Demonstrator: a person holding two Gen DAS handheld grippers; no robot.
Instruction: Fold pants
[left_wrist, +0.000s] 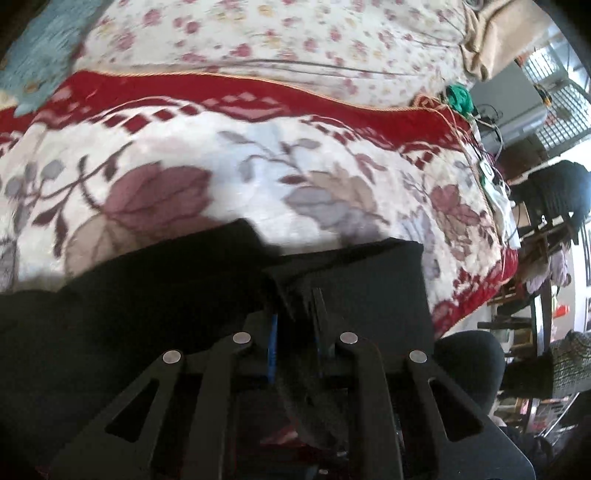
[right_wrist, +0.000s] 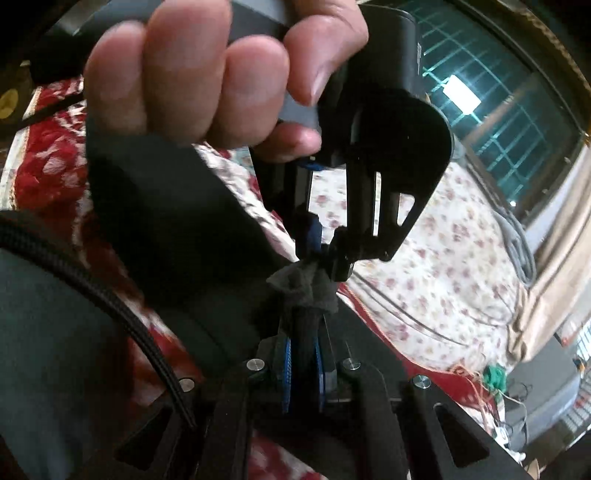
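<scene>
The black pants (left_wrist: 147, 288) lie across the floral blanket (left_wrist: 229, 177) on the bed, spreading left and right at the bottom of the left wrist view. My left gripper (left_wrist: 295, 306) is shut on a bunched fold of the pants. In the right wrist view my right gripper (right_wrist: 304, 317) is shut on a bunched end of the pants (right_wrist: 173, 236), which hang to the left. The other gripper (right_wrist: 328, 254), held by a hand (right_wrist: 207, 70), pinches the same bunch of cloth just above my fingertips.
A red band (left_wrist: 221, 96) crosses the blanket; a small-flowered sheet (left_wrist: 295, 37) lies beyond. The bed's right edge (left_wrist: 506, 236) drops to a cluttered floor with a chair (left_wrist: 554, 199). A braided black cable (right_wrist: 92, 280) runs at left. A barred window (right_wrist: 498, 110) stands behind.
</scene>
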